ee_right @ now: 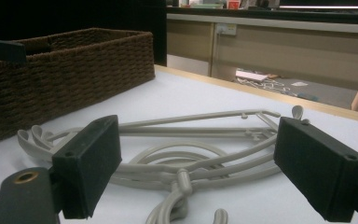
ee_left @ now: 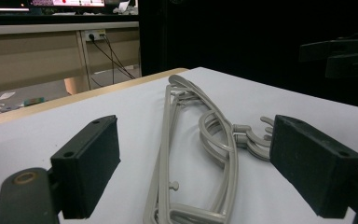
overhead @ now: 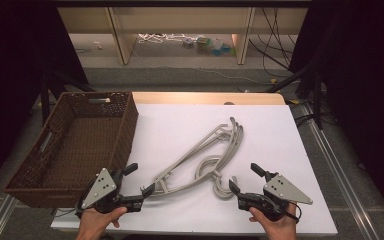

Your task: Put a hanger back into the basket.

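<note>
So on the white table (overhead: 280,145) there's a loose pile of grey plastic hangers (overhead: 205,157), a few of them stacked and tangled, running diagonally from near the table's middle down toward the front edge. Their hooks curl out at the near end, closer to the right side.

The left gripper (overhead: 141,179) sits low at the front left of the table, held in the person's left hand (overhead: 97,220), with its jaws spread wide — nothing between the pads. One jaw tip is right by the lower left end of the hanger pile, though I can't tell from above if it actually touches. In the left gripper view the hangers (ee_left: 200,140) lie flat on the table just ahead, between the two open jaws.

The right gripper (overhead: 245,179) is at the front right, in the right hand (overhead: 277,225), also spread open and holding nothing. It points at the hook end of the pile — in the right gripper view the hangers (ee_right: 191,158) lie close in front of the jaws.

A brown wicker basket (overhead: 125,125) sits at the left of the table, just beside the left gripper and apart from the hangers.
</note>
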Tool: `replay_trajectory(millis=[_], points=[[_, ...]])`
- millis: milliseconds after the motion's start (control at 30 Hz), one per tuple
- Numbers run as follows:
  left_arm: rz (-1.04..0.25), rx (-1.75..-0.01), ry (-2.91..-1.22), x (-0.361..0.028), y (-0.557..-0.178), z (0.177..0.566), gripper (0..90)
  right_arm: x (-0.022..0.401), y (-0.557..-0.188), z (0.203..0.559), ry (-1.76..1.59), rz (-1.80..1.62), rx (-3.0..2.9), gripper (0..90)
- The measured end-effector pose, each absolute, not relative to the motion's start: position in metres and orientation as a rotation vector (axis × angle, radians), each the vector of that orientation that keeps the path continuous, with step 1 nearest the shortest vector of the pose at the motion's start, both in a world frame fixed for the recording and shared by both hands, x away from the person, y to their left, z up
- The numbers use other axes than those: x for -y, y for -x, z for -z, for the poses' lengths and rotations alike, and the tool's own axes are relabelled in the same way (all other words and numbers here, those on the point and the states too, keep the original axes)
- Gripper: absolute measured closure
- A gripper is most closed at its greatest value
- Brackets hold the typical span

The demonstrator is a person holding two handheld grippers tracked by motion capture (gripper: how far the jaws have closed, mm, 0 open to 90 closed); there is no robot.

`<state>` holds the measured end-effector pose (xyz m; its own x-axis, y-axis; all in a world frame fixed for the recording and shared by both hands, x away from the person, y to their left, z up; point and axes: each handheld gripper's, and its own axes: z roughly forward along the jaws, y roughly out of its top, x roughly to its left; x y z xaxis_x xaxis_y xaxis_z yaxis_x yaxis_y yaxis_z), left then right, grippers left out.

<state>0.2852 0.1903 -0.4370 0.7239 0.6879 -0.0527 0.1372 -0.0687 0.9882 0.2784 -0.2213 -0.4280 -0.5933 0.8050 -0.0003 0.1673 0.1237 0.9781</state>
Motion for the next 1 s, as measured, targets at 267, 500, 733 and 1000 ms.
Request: replay_trajectory(millis=[267, 500, 733, 1000], points=[[-0.505, -0.68, -1.596, -0.189, -0.2856, 0.4381, 15.8, 0.2222, -0.2791, 0.4283, -0.945, -1.502, -1.863, 15.7], [-0.504, -0.676, -1.617, -0.1884, -0.2852, 0.4379, 15.7, 0.2218, -0.2799, 0.429, -0.937, -1.505, -1.863, 15.7], [-0.484, -0.676, -1.62, -0.1859, -0.2868, 0.438, 15.8, 0.2224, -0.2801, 0.4287, -0.942, -1.497, -1.859, 15.8], [-0.479, -0.684, -1.631, -0.1834, -0.2878, 0.4393, 15.8, 0.2237, -0.2801, 0.4284, -0.946, -1.5, -1.852, 15.9]])
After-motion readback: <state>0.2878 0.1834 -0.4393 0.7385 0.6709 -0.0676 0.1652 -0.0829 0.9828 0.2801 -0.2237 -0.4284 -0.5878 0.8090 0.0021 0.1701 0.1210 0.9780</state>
